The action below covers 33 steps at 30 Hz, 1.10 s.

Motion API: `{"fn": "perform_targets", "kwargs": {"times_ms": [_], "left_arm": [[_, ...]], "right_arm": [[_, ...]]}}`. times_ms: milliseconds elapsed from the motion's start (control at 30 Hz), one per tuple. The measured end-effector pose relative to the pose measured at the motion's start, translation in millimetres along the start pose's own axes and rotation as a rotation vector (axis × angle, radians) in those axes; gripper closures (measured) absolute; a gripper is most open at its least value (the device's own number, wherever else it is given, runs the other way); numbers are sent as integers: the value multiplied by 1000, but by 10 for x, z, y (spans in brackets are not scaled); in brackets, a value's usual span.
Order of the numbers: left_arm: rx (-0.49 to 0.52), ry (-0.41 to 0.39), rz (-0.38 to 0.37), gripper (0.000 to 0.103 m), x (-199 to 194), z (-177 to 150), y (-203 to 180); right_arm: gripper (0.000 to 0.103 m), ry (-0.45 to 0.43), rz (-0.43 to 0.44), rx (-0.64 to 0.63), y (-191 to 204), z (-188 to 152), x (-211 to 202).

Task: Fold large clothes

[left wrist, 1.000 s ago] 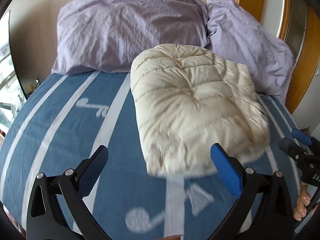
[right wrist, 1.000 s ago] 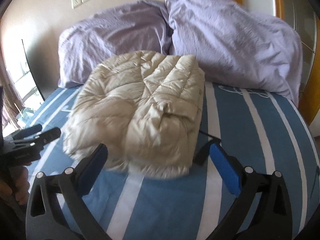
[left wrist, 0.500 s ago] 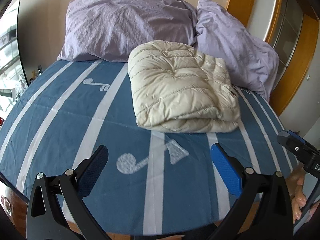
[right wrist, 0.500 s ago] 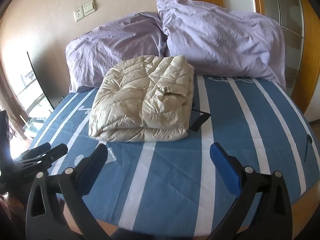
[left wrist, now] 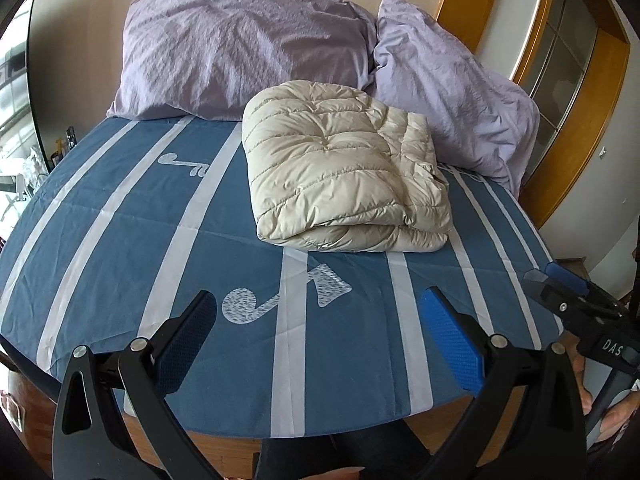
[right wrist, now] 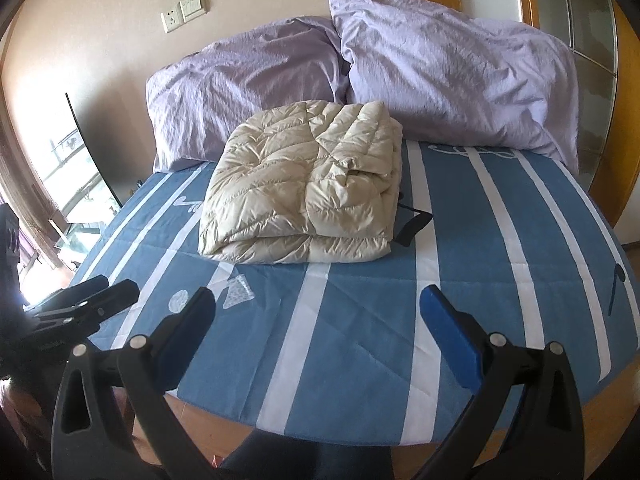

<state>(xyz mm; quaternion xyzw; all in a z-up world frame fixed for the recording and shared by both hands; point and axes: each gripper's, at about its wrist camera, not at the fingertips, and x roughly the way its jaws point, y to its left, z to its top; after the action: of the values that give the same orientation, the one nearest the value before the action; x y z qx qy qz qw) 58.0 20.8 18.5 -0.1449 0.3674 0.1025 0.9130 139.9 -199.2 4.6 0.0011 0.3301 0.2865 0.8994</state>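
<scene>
A cream quilted down jacket [left wrist: 344, 168] lies folded into a thick rectangle on the blue striped bed sheet [left wrist: 120, 240], near the pillows; it also shows in the right wrist view [right wrist: 304, 188]. My left gripper [left wrist: 320, 332] is open and empty, well back from the jacket over the bed's near edge. My right gripper [right wrist: 320, 332] is open and empty, also back at the near edge. The right gripper also shows at the right edge of the left wrist view [left wrist: 576, 304]. The left gripper also shows at the left edge of the right wrist view [right wrist: 88, 300].
Two lilac pillows [left wrist: 248, 48] [left wrist: 452, 96] lean against the wall behind the jacket. A black strap [right wrist: 412, 224] sticks out beside the jacket's right side. A wooden frame [left wrist: 576, 152] stands to the right of the bed. A window [right wrist: 60, 184] is on the left.
Both grippers have pulled back from the folded jacket toward the bed's near edge, so the jacket looks smaller and farther. The jacket lies still. Both stay open.
</scene>
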Motion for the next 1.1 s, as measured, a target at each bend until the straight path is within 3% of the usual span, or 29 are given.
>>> {"fn": "perform_targets", "kwargs": {"times_ms": [1100], "left_arm": [[-7,-11,-72,1,-104,27,-65]], "right_arm": [[2,17,40,-5,70,-4,-29]]}}
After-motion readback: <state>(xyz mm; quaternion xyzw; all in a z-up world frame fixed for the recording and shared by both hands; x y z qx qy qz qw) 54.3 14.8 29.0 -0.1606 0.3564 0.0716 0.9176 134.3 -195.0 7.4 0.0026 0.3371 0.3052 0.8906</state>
